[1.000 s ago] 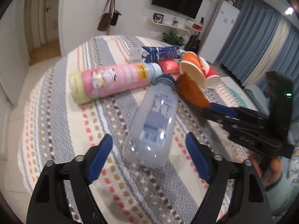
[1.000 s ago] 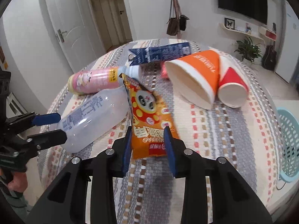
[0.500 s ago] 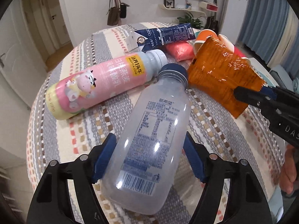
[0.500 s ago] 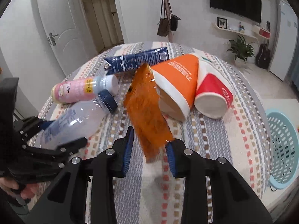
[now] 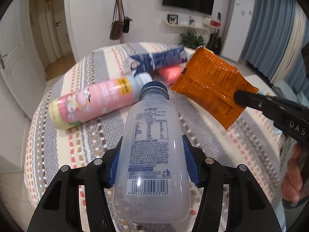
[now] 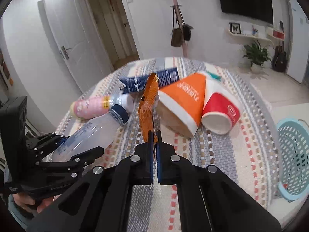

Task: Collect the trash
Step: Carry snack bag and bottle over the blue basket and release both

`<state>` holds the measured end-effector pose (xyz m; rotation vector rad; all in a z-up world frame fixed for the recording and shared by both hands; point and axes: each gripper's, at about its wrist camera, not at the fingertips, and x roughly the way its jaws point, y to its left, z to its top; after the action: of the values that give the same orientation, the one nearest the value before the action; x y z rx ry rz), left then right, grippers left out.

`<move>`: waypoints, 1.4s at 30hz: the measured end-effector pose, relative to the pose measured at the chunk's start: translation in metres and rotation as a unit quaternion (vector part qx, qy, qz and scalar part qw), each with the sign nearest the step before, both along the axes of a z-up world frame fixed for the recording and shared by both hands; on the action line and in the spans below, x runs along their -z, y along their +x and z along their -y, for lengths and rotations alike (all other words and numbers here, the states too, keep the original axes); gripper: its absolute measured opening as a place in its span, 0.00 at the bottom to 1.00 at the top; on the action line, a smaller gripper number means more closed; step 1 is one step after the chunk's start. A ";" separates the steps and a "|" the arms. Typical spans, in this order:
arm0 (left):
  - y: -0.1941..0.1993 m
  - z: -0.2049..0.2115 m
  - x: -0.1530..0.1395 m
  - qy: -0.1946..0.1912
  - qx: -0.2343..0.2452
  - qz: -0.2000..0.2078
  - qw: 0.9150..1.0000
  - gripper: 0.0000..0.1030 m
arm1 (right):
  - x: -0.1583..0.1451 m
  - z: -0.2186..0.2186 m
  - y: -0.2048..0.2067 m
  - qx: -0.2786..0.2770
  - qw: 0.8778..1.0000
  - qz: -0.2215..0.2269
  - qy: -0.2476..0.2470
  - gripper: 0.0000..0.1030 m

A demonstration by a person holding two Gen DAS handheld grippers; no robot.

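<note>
My left gripper (image 5: 151,159) is shut on a clear plastic bottle (image 5: 151,154) with a blue cap and holds it above the striped round table (image 5: 77,148). The bottle also shows in the right wrist view (image 6: 92,133). My right gripper (image 6: 154,135) is shut on an orange snack bag (image 6: 147,104), lifted edge-on off the table; the bag also shows in the left wrist view (image 5: 210,86). On the table lie a pink milk bottle (image 5: 92,101), a blue carton (image 5: 158,61), an orange paper cup (image 6: 183,104) and a red paper cup (image 6: 220,114).
A light blue mesh basket (image 6: 293,154) stands on the floor to the right of the table. A small pink packet (image 5: 170,73) lies behind the bottles. A coat stand (image 6: 177,19) with bags and a white door (image 6: 65,42) are behind the table.
My left gripper closed on the clear bottle and lifted it. My right gripper closed tight on the orange bag and raised it, turning it edge-on.
</note>
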<state>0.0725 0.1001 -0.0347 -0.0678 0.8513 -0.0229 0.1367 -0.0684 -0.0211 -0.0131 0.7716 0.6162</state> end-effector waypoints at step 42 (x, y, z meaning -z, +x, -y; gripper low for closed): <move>0.167 0.293 -0.022 -0.088 0.233 0.022 0.968 0.53 | 0.017 0.329 0.055 0.372 0.928 0.002 0.020 0.01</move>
<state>0.2395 -0.1928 -0.0125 -0.0313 0.8030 -0.5411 0.1921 -0.3972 -0.0381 0.3044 0.6939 -0.0935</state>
